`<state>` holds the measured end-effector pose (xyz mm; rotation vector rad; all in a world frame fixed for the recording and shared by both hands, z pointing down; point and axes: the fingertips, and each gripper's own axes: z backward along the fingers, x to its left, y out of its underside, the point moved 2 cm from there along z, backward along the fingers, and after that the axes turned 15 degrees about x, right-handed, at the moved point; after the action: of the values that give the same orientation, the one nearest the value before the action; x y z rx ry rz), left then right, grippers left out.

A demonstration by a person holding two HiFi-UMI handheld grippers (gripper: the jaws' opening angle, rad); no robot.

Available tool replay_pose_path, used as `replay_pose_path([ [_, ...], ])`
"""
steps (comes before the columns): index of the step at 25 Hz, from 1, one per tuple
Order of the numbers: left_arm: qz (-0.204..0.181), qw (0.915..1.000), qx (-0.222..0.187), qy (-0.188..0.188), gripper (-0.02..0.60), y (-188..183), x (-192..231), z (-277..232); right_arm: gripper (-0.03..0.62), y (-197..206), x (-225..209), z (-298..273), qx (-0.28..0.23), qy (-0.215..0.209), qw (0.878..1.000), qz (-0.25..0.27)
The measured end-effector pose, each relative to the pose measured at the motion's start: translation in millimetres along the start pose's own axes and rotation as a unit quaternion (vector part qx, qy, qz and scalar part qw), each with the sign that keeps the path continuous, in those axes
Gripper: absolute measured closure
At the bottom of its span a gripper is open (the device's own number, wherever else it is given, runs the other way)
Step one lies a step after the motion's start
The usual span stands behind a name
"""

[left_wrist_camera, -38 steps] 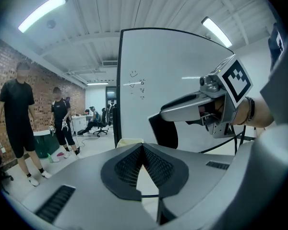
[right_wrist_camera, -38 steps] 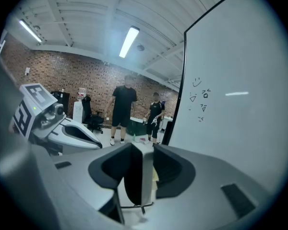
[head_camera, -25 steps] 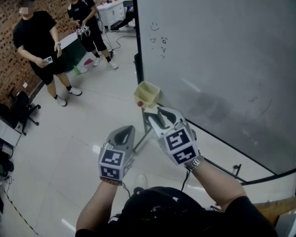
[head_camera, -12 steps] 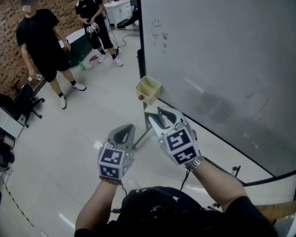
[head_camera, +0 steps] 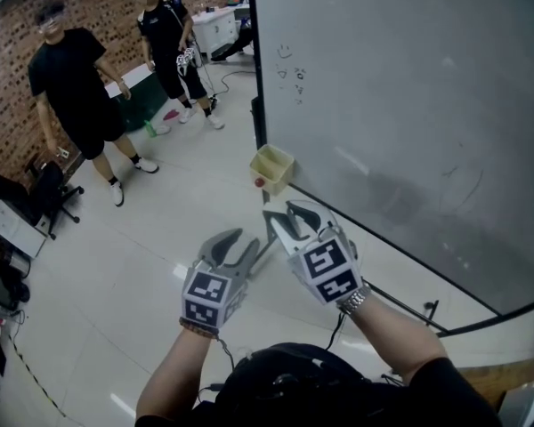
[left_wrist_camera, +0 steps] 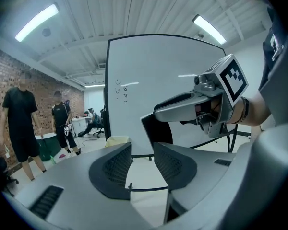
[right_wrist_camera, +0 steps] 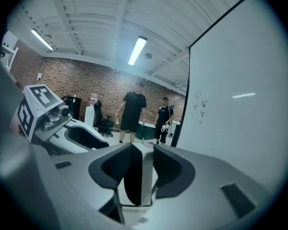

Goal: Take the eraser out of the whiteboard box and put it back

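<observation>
**Right gripper view:** The right gripper (right_wrist_camera: 142,147) is clamping the eraser (right_wrist_camera: 137,176), a dark slab with a pale face that is standing upright between the two pads. The eraser is therefore out of the whiteboard box. By my reading the first half of the task is finished and the return is what is remaining. The whiteboard (right_wrist_camera: 240,104) is filling the side from 1 to 5 o'clock. Two people (right_wrist_camera: 133,114) are standing well off at 12 o'clock, in front of a brick wall.

**Left gripper view:** The left gripper (left_wrist_camera: 141,159) has just been opening its jaws. They are standing apart with nothing between them. The yellowish whiteboard box (left_wrist_camera: 116,140) is showing just past the left jaw, at about 10 o'clock from the jaw gap, and is sitting against the board's lower edge. The right gripper is crossing in at 2 o'clock with the eraser's dark end showing.

**Head view:** The box is hanging at 12 o'clock from the right gripper, near it but apart from it, with its mouth facing up. Nothing appears to be blocking that short path. The board's stand leg (head_camera: 260,254) is running between the two grippers, and an office chair (head_camera: 49,194) is sitting well off at 9 o'clock.
</observation>
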<state>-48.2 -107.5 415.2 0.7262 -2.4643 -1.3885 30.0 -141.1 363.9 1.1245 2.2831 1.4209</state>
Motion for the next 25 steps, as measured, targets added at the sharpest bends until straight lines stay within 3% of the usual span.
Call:
replay_pose_path([
  [5, -0.054, 0.9984, -0.013, 0.015, 0.402, -14.2, -0.1, 9.5, 0.422, -2.3, 12.3, 1.8, 0.002, -0.007, 1.000, -0.001],
  [12, -0.069, 0.9959, -0.002, 0.059, 0.323, -9.3, 3.1, 11.8, 0.424, -7.3, 32.9, 1.7, 0.005, -0.014, 1.000, -0.004],
  [25, -0.104, 0.9870, 0.000, 0.122, 0.319, -1.5, -4.1, 22.8, 0.424, -12.7, 68.0, 8.1, 0.000, -0.056, 0.998, 0.010],
])
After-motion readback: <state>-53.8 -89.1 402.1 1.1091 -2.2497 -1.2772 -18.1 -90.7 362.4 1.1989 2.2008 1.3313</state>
